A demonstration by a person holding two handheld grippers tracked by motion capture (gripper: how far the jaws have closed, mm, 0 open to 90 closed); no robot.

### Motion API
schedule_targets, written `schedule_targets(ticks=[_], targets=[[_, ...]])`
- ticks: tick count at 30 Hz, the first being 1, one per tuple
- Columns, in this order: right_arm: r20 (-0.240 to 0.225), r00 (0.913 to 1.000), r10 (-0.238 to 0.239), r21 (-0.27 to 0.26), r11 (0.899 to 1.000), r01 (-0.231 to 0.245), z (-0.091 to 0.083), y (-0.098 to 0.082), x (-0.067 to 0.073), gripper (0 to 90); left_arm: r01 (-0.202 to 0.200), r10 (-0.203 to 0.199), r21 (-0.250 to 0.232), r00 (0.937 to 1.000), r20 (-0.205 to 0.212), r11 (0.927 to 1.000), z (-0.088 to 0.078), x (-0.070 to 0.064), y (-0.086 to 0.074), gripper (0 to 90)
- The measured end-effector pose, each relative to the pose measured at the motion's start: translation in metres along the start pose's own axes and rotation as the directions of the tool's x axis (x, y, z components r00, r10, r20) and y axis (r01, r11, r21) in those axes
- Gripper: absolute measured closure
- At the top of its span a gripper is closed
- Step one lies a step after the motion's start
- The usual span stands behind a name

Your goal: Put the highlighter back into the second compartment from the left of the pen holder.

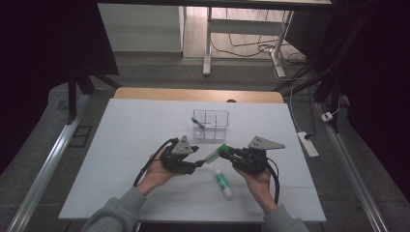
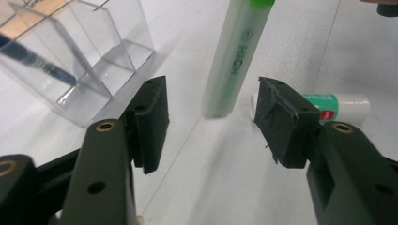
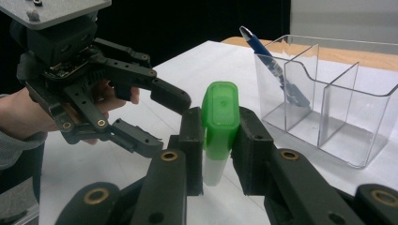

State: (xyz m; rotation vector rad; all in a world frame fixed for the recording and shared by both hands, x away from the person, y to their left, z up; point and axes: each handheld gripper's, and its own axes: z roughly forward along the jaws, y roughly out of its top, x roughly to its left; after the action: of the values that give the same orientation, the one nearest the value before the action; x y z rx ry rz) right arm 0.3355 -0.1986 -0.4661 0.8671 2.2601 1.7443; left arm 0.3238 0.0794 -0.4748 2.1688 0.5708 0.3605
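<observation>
A green highlighter with a pale body hangs above the white table. My right gripper is shut on its green cap end, and its pads press both sides of the cap. My left gripper faces it from the left with jaws open. In the left gripper view the highlighter's free end stands between the two pads with a gap on each side. The left gripper also appears in the right gripper view, fingers spread.
A clear plastic organizer with compartments stands behind the grippers, with a blue pen leaning in its left compartment. A white glue stick with a green label lies on the table near the right hand.
</observation>
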Motion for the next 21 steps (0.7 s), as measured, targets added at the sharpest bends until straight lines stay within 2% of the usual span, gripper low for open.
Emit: schedule_targets(ticks=[8, 15, 18, 21], targets=[[0.003, 1.0, -0.007, -0.01, 1.0, 0.007, -0.001, 0.003, -0.001, 74.3, 0.023, -0.022, 0.014, 0.9995, -0.022, 0.9996, -0.013, 0.003, -0.013, 41.1], [0.011, 0.9999, -0.011, -0.023, 1.0, 0.011, -0.003, 0.006, -0.003, 74.3, 0.053, -0.051, 0.03, 0.9977, -0.045, 0.9982, -0.031, 0.008, -0.031, 39.7], [0.015, 0.9998, -0.01, -0.029, 1.0, 0.011, -0.004, 0.007, -0.004, 74.3, 0.074, -0.072, 0.032, 0.9955, -0.062, 0.9968, -0.04, 0.011, -0.041, 39.1], [0.017, 0.9998, -0.01, -0.034, 0.999, 0.011, -0.006, 0.008, -0.004, 74.3, 0.111, -0.109, 0.02, 0.9911, -0.076, 0.9936, -0.051, 0.014, -0.052, 39.1]])
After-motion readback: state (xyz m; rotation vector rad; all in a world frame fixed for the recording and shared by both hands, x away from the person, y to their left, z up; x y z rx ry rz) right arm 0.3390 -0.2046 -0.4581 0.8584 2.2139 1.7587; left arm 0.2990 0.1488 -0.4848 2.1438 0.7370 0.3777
